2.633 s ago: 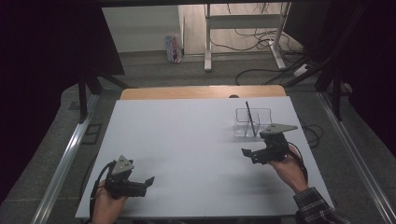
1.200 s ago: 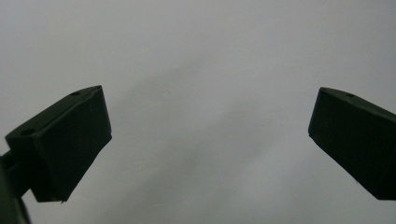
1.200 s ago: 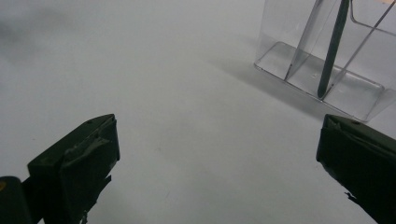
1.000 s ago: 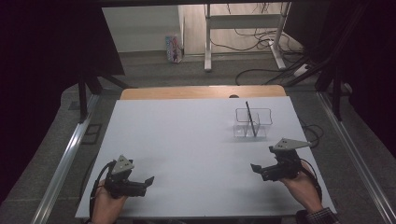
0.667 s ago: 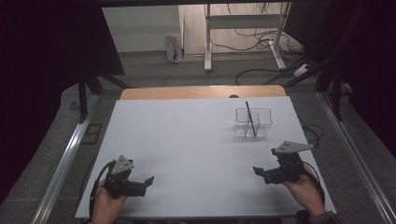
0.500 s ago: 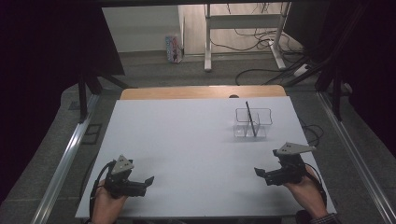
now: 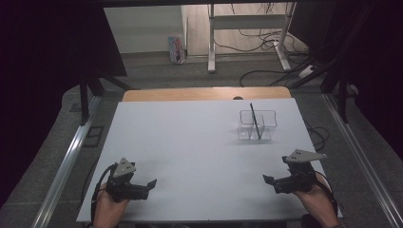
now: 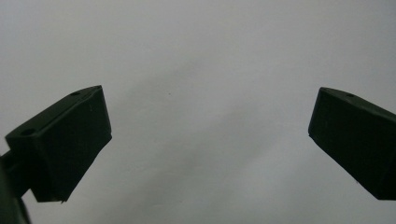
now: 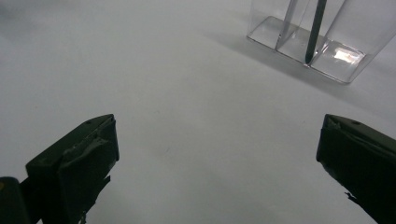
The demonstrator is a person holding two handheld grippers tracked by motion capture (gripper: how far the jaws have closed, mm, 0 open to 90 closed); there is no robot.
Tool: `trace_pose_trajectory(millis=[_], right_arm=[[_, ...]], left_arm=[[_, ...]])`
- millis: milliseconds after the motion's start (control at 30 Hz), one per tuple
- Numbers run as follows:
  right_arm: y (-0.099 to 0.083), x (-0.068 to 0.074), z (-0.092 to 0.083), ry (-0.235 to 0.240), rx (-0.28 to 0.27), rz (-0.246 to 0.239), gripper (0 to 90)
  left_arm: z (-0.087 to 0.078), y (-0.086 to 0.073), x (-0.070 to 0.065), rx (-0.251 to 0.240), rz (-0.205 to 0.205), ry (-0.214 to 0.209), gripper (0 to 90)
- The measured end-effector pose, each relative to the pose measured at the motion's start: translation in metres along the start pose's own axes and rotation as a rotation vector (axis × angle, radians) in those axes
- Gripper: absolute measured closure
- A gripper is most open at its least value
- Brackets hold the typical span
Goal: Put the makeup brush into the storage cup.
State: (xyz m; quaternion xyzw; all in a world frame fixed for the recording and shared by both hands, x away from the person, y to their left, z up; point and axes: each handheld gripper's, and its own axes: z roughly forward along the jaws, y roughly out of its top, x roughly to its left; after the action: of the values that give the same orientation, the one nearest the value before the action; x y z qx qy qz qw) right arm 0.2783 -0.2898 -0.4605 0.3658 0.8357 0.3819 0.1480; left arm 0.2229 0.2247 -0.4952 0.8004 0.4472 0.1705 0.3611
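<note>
Jaws of both grippers stand wide apart with nothing between them: in the left gripper view the two black jaws frame bare white table (image 8: 201, 70), and in the right gripper view the two black jaws frame the same white surface with the clear organiser (image 9: 310, 39) beyond them. Count of items: two grippers, two hands, one organiser, one pen. Seen from the high view, the left gripper (image 7: 148, 186) lies low at the near left corner of the table (image 7: 190, 142), held in the person's left hand (image 7: 108, 209); the right gripper (image 7: 267, 181) lies at the near right edge, held in the right hand (image 7: 316, 204), with a grey three-cornered plate on top. One clear organiser (image 7: 257, 125) stands on the far right part of the table, well apart from both grippers; it is a transparent box with thin walls, divided into compartments by an inner partition. One dark pen (image 7: 254, 121) stands in it, slender and leaning, its upper end rising above the rim; in the right gripper view the pen (image 9: 315, 28) rests tip-down on the organiser's floor, close against a partition wall.
</note>
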Motion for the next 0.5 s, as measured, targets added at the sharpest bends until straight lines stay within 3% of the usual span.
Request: trace_pose_trajectory(millis=[500], right_arm=[[-0.013,-0.002,-0.007,-0.015,0.022,0.012,0.0]], left_arm=[[0.0,0.0,0.0,0.001,0.0,0.0,0.0]])
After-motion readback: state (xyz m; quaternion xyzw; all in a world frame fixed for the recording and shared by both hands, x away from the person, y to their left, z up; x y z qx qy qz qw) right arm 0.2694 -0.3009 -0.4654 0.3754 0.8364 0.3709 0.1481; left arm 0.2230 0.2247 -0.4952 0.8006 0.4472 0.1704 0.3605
